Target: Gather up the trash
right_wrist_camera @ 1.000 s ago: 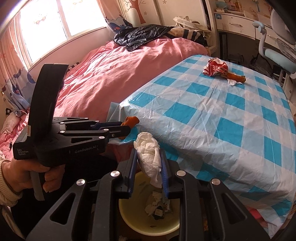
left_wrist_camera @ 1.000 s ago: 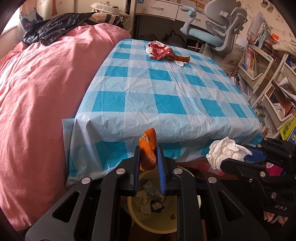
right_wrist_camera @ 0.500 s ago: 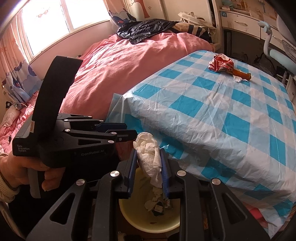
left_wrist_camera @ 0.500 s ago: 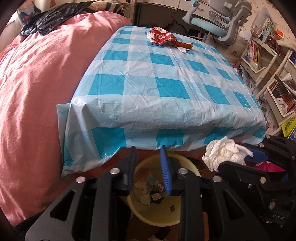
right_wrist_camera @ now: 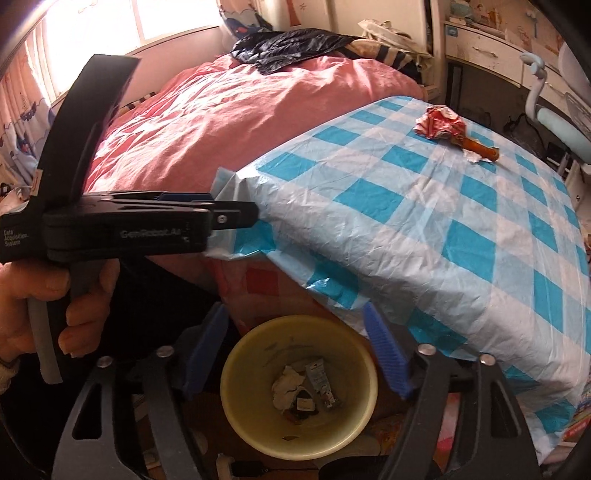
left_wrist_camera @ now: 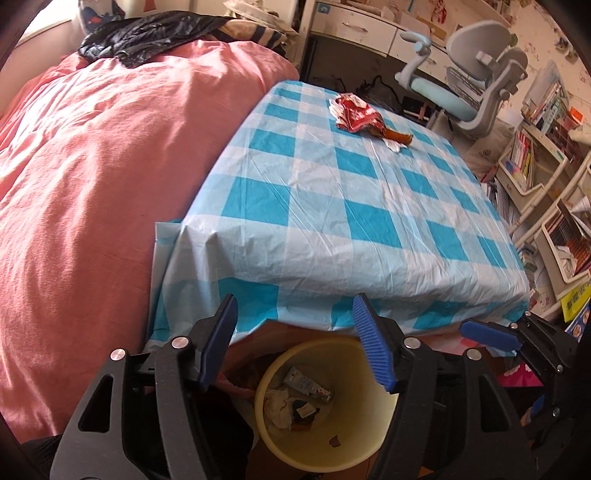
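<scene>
Both fingers (left_wrist_camera: 364, 347) spread empty; brown peel (left_wrist_camera: 395, 134) lies lengthwise pointing right

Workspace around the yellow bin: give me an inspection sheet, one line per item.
Surface: table under blue checked cloth, wrinkled, mostly bare.
Job's things: red wrapper, brown scrap and white scrap at the far end; yellow bin below the near edge holds tissue and small packets.
Clutter: black jacket on the pink bed.
Grippers: left hand-held gripper open, empty, above the bin; right hand-held gripper open, empty, above the bin.
Cables: nothing seen.
Surroundings: desk chair, bookshelves, window.
</scene>
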The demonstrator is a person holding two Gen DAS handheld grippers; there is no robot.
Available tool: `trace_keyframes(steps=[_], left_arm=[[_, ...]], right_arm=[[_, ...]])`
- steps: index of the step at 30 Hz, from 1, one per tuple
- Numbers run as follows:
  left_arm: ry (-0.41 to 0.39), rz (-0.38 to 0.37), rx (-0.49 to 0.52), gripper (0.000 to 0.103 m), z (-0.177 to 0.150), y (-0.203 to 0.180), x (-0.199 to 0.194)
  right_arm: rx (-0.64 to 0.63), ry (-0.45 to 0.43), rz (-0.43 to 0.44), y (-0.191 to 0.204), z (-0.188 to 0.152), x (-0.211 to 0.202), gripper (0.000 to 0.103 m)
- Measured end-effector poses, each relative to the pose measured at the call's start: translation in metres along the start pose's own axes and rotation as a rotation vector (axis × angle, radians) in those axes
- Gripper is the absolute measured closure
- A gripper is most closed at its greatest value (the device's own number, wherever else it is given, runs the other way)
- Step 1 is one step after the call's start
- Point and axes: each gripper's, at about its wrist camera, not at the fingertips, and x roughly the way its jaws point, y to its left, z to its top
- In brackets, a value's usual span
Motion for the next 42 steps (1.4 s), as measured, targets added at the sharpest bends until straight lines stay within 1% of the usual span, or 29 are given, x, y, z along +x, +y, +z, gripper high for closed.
trace_keyframes(steps=[2, 4, 10, 15, 19, 23, 30, 42], left_arm=[[-0.014, 0.007, -0.008, 0.036, 0.001, 0.002, -0.002], [-0.022, 0.008, -0.016, 0.035, 0.002, 0.003, -0.003], [-0.028, 0.016, -0.014, 0.031, 0.002, 0.004, -0.003], [-0.029, 0.021, -0.004, 0.03, 0.001, 0.003, -0.004], [-0.03, 0.026, 0.012, 0.03, 0.001, 0.001, -0.003], [-0.029, 0.027, 0.014, 0.029, 0.001, 0.0, -0.003], [-0.029, 0.028, 0.016, 0.029, 0.001, 0.0, -0.002], [-0.025, 0.029, 0.021, 0.028, 0.0, -0.002, 0.0]], right_arm=[[0.013, -0.01, -0.04, -0.004, 0.001, -0.001, 0.014], [0.023, -0.023, -0.081, -0.007, 0.002, -0.003, 0.009], [0.051, -0.041, -0.182, -0.017, 0.005, -0.006, 0.008], [0.087, -0.07, -0.226, -0.027, 0.006, -0.013, 0.008], [0.116, -0.086, -0.228, -0.032, 0.005, -0.016, 0.008], [0.125, -0.081, -0.223, -0.034, 0.006, -0.014, 0.008], [0.091, -0.073, -0.251, -0.03, 0.006, -0.013, 0.008], [0.08, -0.066, -0.248, -0.029, 0.006, -0.01, 0.008]])
